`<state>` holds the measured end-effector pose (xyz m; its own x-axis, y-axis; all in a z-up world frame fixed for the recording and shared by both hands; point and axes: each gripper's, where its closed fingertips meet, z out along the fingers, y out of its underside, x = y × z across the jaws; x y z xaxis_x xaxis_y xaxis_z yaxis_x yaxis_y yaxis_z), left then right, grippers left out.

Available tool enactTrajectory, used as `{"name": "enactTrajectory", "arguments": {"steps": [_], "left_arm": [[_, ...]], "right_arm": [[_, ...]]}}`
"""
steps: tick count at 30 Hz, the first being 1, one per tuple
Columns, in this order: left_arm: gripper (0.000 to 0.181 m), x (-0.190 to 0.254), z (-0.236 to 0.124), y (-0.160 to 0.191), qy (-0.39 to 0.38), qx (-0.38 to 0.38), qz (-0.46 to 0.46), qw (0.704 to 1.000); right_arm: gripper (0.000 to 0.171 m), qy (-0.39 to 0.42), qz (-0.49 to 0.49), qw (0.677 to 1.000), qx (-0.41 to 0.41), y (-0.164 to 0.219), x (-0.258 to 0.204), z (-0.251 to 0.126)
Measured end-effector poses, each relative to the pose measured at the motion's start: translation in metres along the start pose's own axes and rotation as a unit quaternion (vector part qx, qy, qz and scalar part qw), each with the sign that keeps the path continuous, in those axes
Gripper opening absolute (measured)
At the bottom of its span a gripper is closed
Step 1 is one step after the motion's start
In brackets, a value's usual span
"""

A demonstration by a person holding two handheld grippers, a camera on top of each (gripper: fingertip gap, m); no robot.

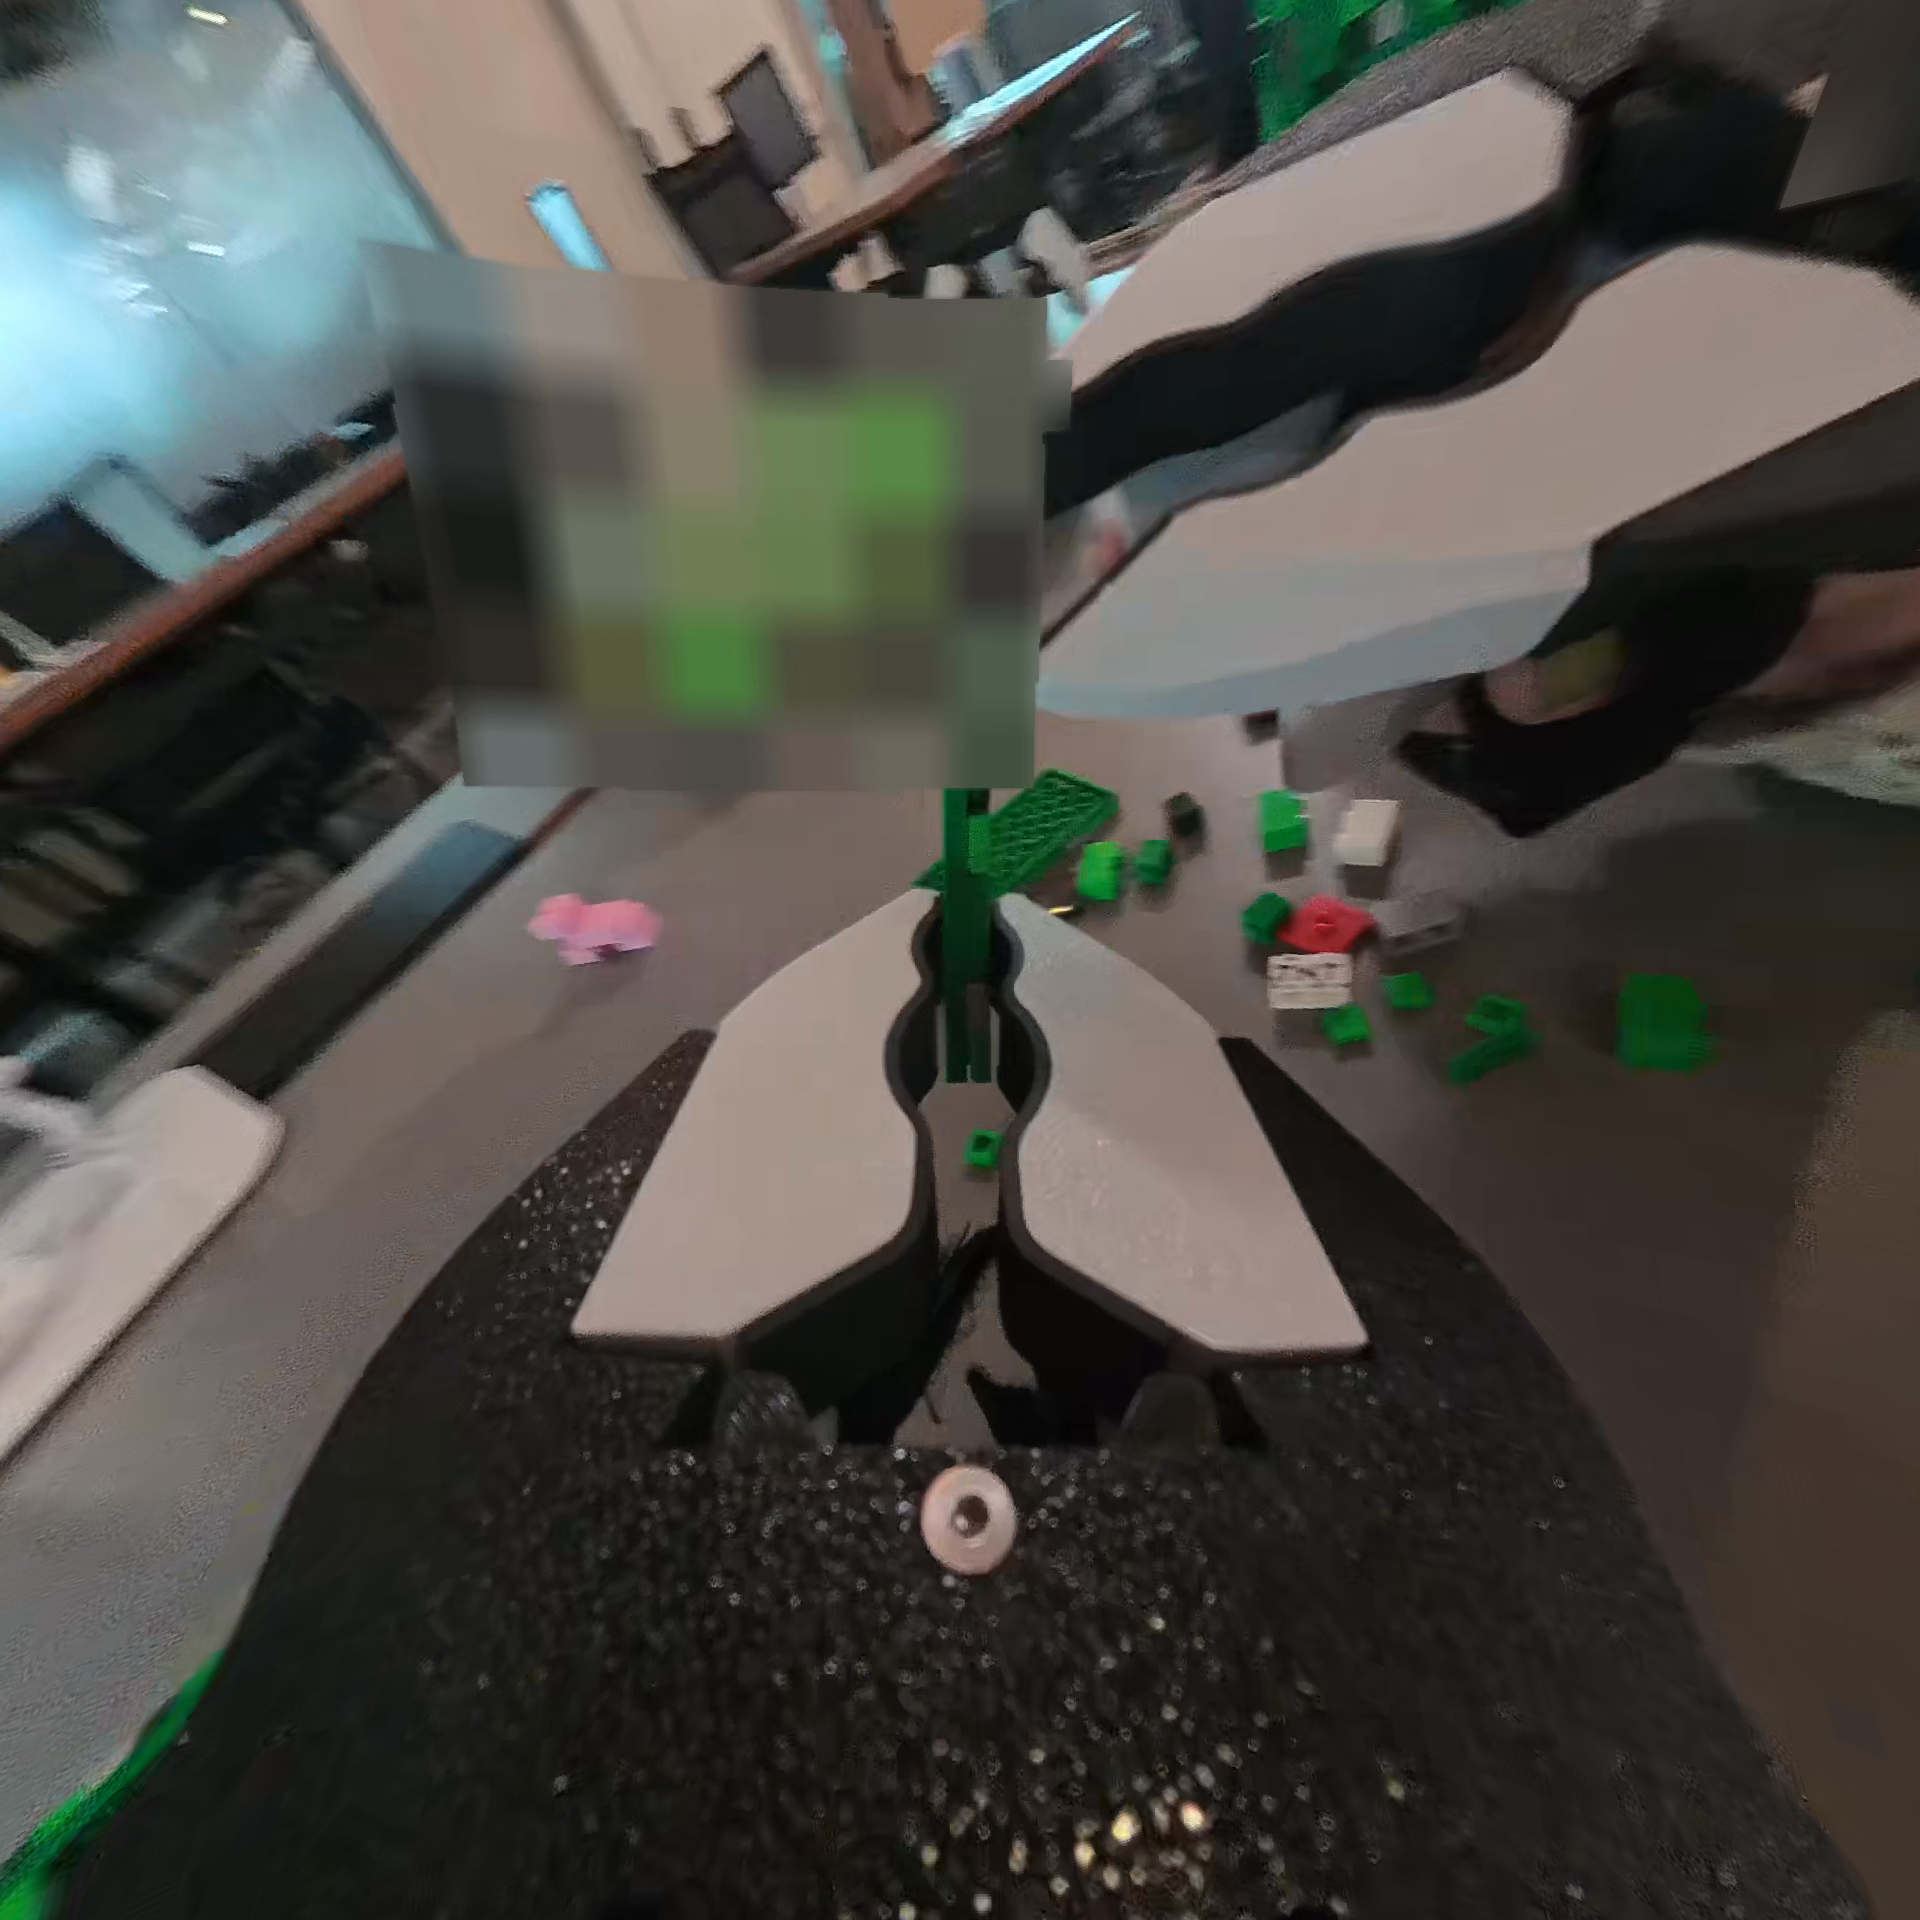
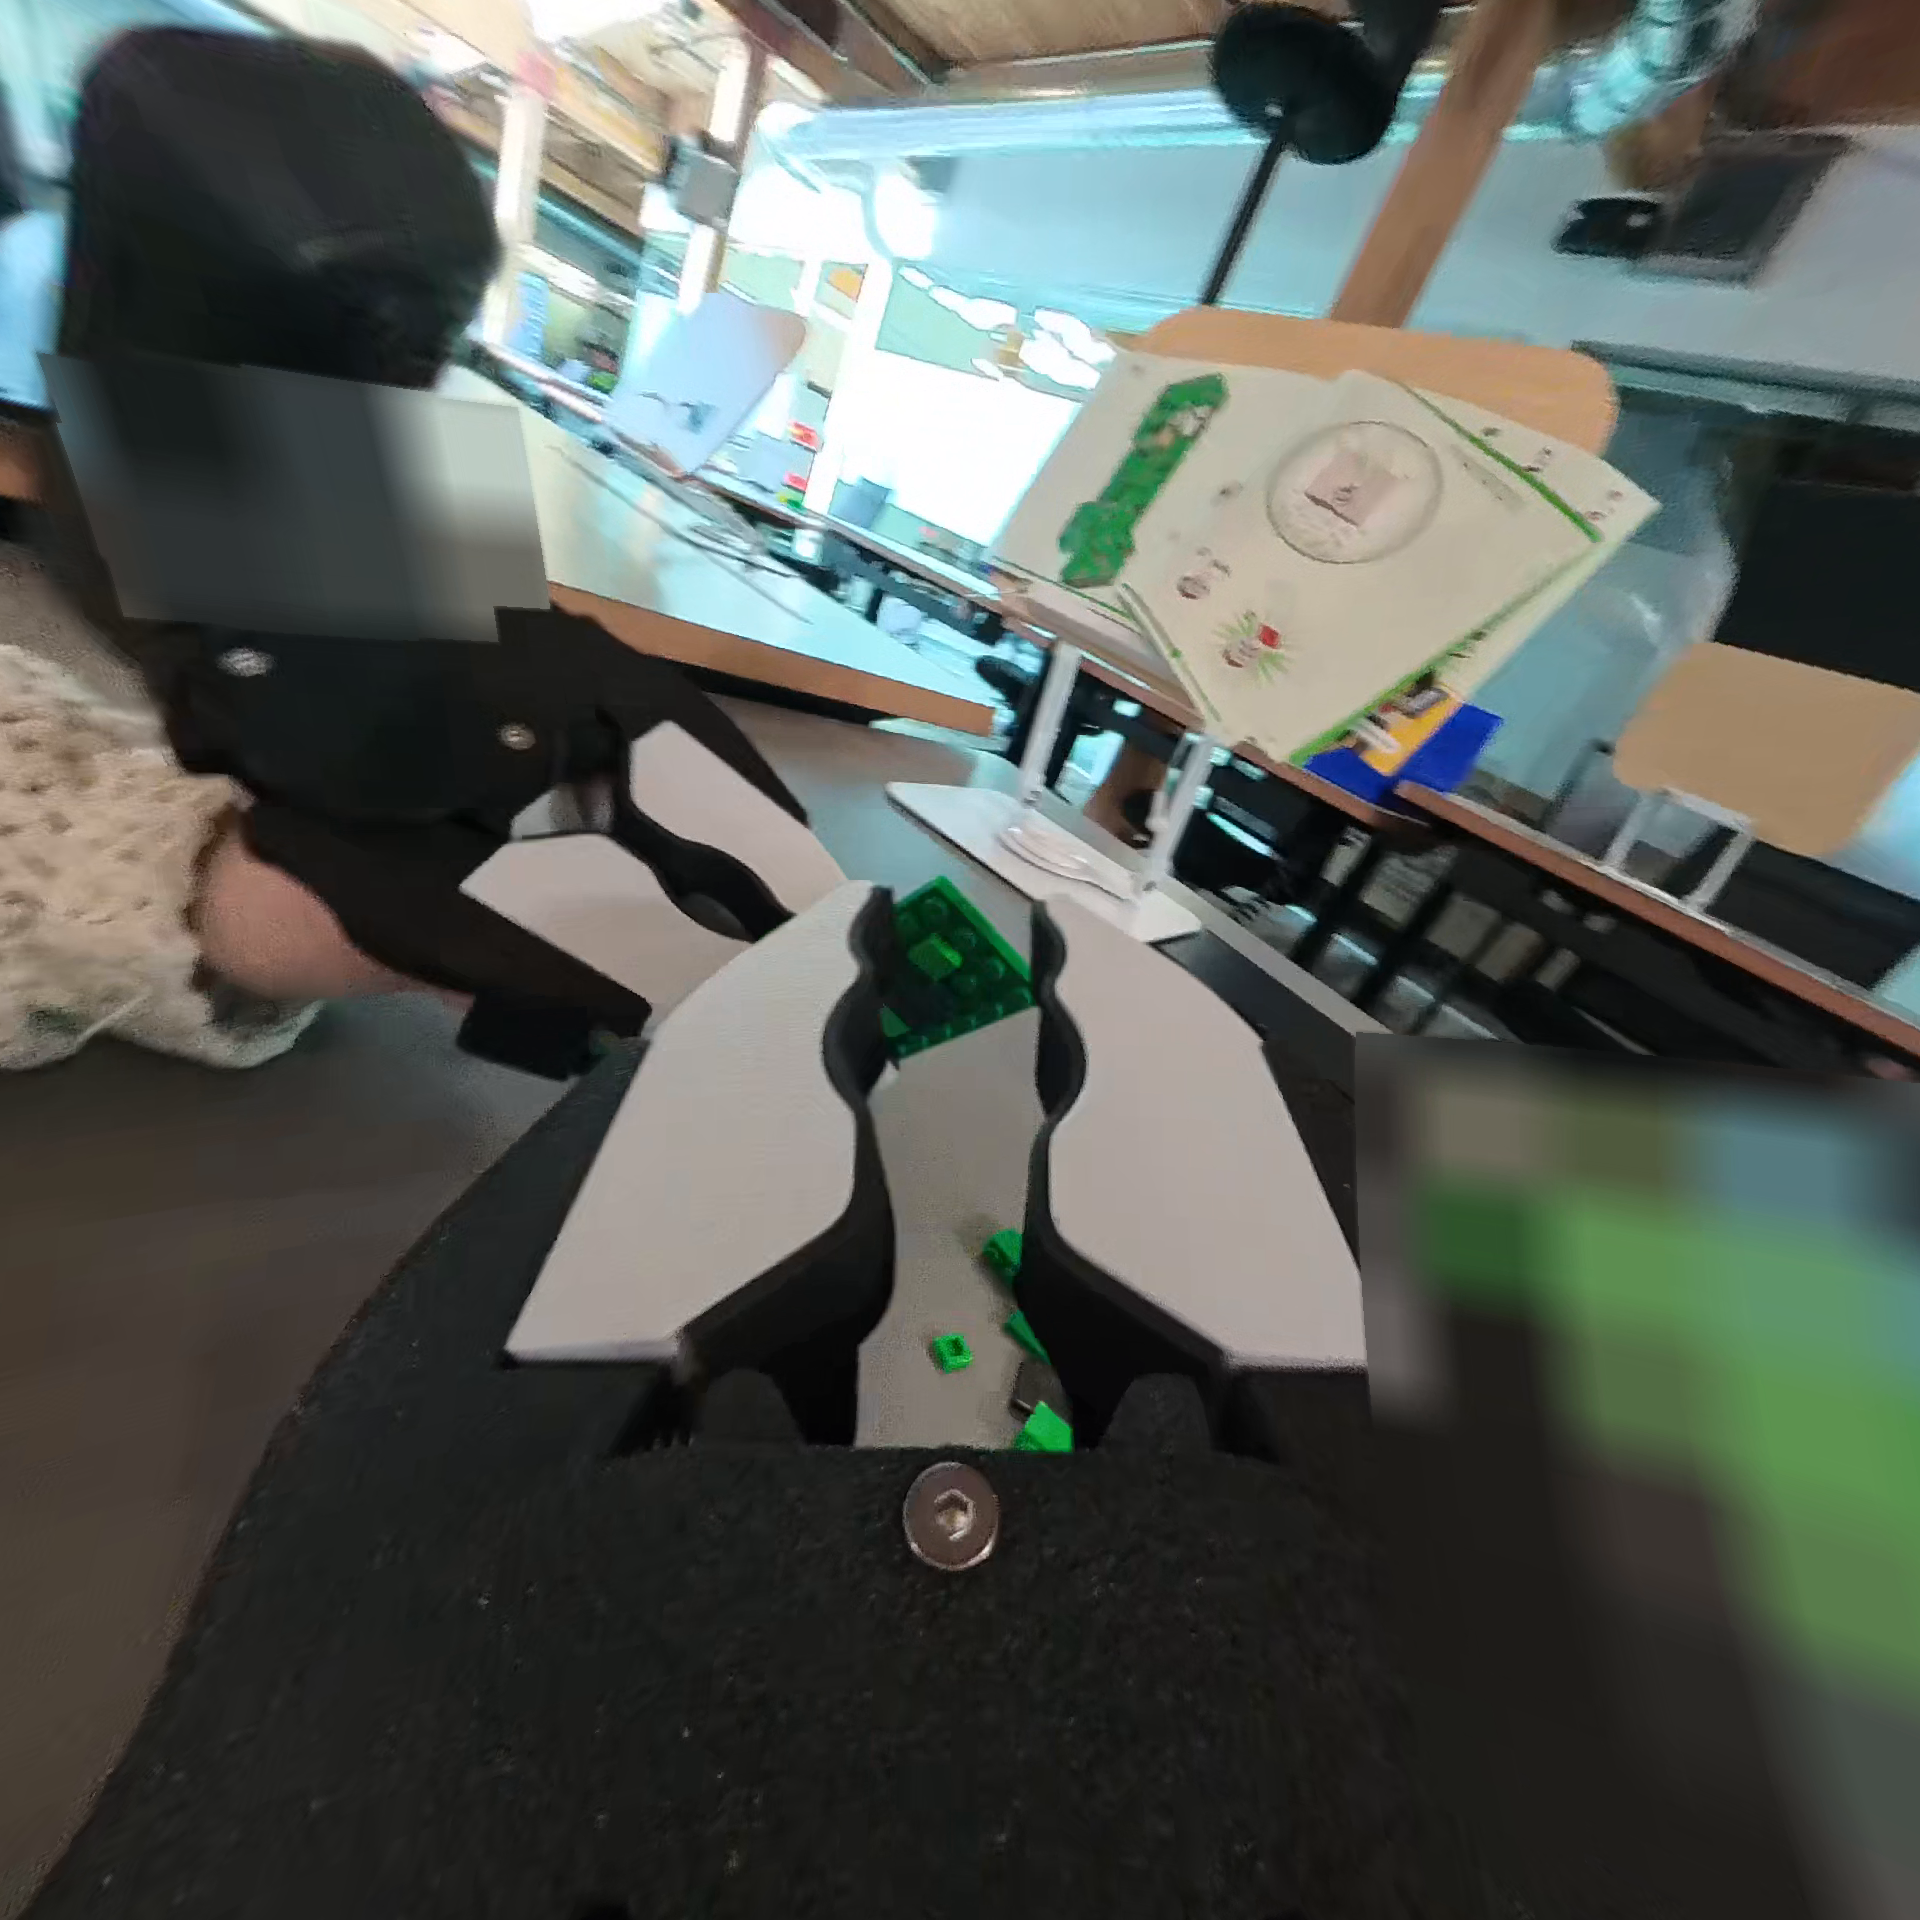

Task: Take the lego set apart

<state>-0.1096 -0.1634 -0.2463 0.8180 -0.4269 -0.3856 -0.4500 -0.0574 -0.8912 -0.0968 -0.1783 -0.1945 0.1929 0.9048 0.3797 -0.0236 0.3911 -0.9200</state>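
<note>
My left gripper [image 1: 966, 925] is shut on a thin dark green lego piece [image 1: 964, 966] that stands upright between its fingertips. A green plate [image 1: 1049, 821] sits just behind it, underside showing; a mosaic patch hides whatever is above. My right gripper [image 2: 956, 925] is open, and the studded green plate [image 2: 956, 966] shows just beyond its fingertips. In the left wrist view the right gripper [image 1: 1070, 520] reaches in from the upper right. In the right wrist view the left gripper [image 2: 769, 904] comes in from the left, beside the plate.
Loose green bricks [image 1: 1486, 1029], a red piece [image 1: 1325, 923], a white brick [image 1: 1366, 831] and a pink pig figure [image 1: 597, 925] lie on the dark table. An instruction booklet [image 2: 1320, 551] stands on a white stand. A person [image 2: 312, 727] is at the left. The gap from one gripper's tips to the other's is roughly 6 centimeters. Between my left fingertips and the green plate [image 1: 1049, 821] there is roughly 11 centimeters.
</note>
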Motion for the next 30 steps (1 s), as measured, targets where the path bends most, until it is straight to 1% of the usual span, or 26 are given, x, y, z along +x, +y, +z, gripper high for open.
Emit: {"name": "enactTrajectory", "arguments": {"steps": [2,3,5,6,9,11,12,13,15,16,17,18,19,20,21,23,24,25,27,28,29,30], "left_arm": [[0.005,0.01,-0.002,0.001,0.055,0.005,-0.017,0.998],[0.005,0.02,-0.004,0.001,0.098,0.009,-0.016,0.995],[0.005,0.032,-0.007,0.006,0.147,-0.007,0.0,0.989],[0.005,0.038,-0.009,0.008,0.167,-0.013,0.015,0.986],[0.005,0.048,-0.011,0.011,0.195,-0.018,0.028,0.98],[0.006,0.053,-0.01,0.014,0.207,-0.024,0.031,0.977],[0.007,0.053,-0.008,0.014,0.202,-0.021,0.03,0.979],[0.01,0.05,-0.006,0.011,0.188,-0.008,0.02,0.982],[0.02,0.042,-0.004,-0.002,0.155,0.038,-0.013,0.987],[0.031,0.041,-0.005,-0.009,0.149,0.056,-0.024,0.987],[0.036,0.039,-0.005,-0.015,0.143,0.07,-0.036,0.987],[0.034,0.036,-0.006,-0.02,0.138,0.083,-0.052,0.986],[0.03,0.034,-0.008,-0.024,0.138,0.095,-0.068,0.984],[0.03,0.032,-0.009,-0.027,0.138,0.102,-0.083,0.982],[0.034,0.029,-0.009,-0.028,0.137,0.106,-0.098,0.98],[0.049,0.026,-0.01,-0.029,0.147,0.113,-0.131,0.974],[0.055,0.027,-0.012,-0.032,0.163,0.123,-0.153,0.967],[0.055,0.03,-0.015,-0.037,0.187,0.138,-0.176,0.957],[0.043,0.032,-0.022,-0.048,0.229,0.173,-0.219,0.933],[0.032,0.032,-0.027,-0.052,0.245,0.19,-0.233,0.922],[0.01,0.03,-0.03,-0.054,0.253,0.2,-0.245,0.914],[0.007,0.029,-0.032,-0.055,0.26,0.205,-0.251,0.91]], "right_arm": [[0.04,-0.034,0.008,0.999,-0.004,0.005,-0.002,-0.001],[0.037,-0.056,0.008,0.998,-0.007,0.007,-0.004,-0.003],[0.017,-0.136,0.015,0.99,-0.018,0.013,-0.02,-0.01],[0.015,-0.17,0.027,0.985,-0.025,0.016,-0.026,-0.014],[0.017,-0.221,0.048,0.973,-0.049,0.022,-0.037,-0.019],[0.01,-0.26,0.078,0.96,-0.075,0.028,-0.045,-0.023],[0.008,-0.27,0.097,0.954,-0.086,0.029,-0.046,-0.023],[0.007,-0.262,0.118,0.954,-0.082,0.028,-0.043,-0.021],[0.005,-0.241,0.172,0.954,-0.042,0.018,-0.034,-0.016],[0.005,-0.23,0.204,0.951,-0.027,0.014,-0.029,-0.014],[0.005,-0.22,0.227,0.949,-0.009,0.01,-0.024,-0.013],[0.005,-0.218,0.249,0.944,0.007,0.007,-0.021,-0.013],[0.005,-0.223,0.275,0.935,0.019,0.004,-0.02,-0.013],[0.005,-0.23,0.301,0.925,0.034,0.001,-0.019,-0.014],[0.005,-0.233,0.326,0.915,0.053,-0.004,-0.015,-0.015],[0.005,-0.229,0.373,0.894,0.095,-0.014,-0.005,-0.018],[0.004,-0.23,0.391,0.884,0.11,-0.017,-0.001,-0.02],[0.005,-0.235,0.404,0.876,0.12,-0.02,0.001,-0.021],[0.005,-0.245,0.42,0.865,0.128,-0.02,0.0,-0.022],[0.005,-0.25,0.422,0.862,0.126,-0.02,-0.002,-0.022],[0.006,-0.255,0.42,0.862,0.122,-0.019,-0.004,-0.021],[0.006,-0.266,0.419,0.859,0.126,-0.021,-0.007,-0.022]]}}
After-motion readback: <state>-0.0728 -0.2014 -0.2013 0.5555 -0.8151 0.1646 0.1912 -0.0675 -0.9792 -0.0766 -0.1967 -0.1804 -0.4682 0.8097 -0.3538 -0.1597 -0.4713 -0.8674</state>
